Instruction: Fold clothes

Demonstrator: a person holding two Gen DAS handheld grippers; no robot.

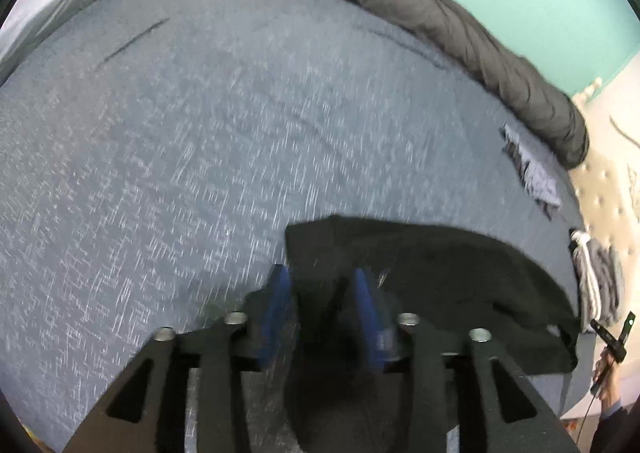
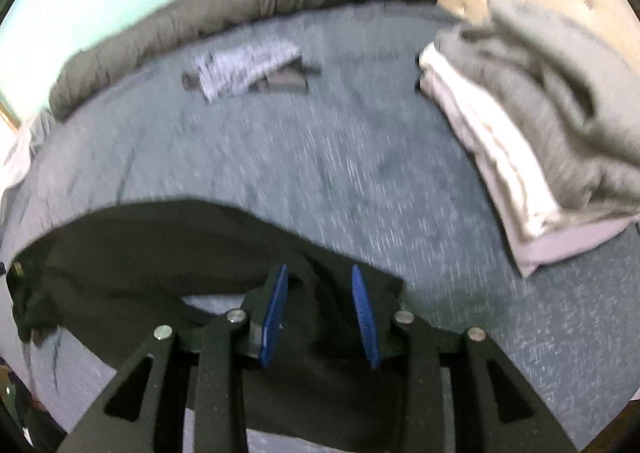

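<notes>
black garment [image 1: 432,277] lies on the bed [image 1: 200,133] at its near edge, spread between the two claws. left claw [image 1: 324,305]: blue fingers [image 1: 280,309] apart, dark cloth between them; whether they pinch it, cannot tell. right claw [image 2: 320,307]: same, fingers apart around a ridge of the cloth at its right end. judgement: a fold of the garment is in hand, both ends addressed together; scene fits either taking hold of the ends or letting them go after laying it down. both views motion-blurred. near hem is hidden under the claw frames. grey and white pile [image 2: 532,125] sits well to the right, folded state unclear; small grey piece [image 2: 248,69] near the dark duvet [image 2: 240,5].
</notes>
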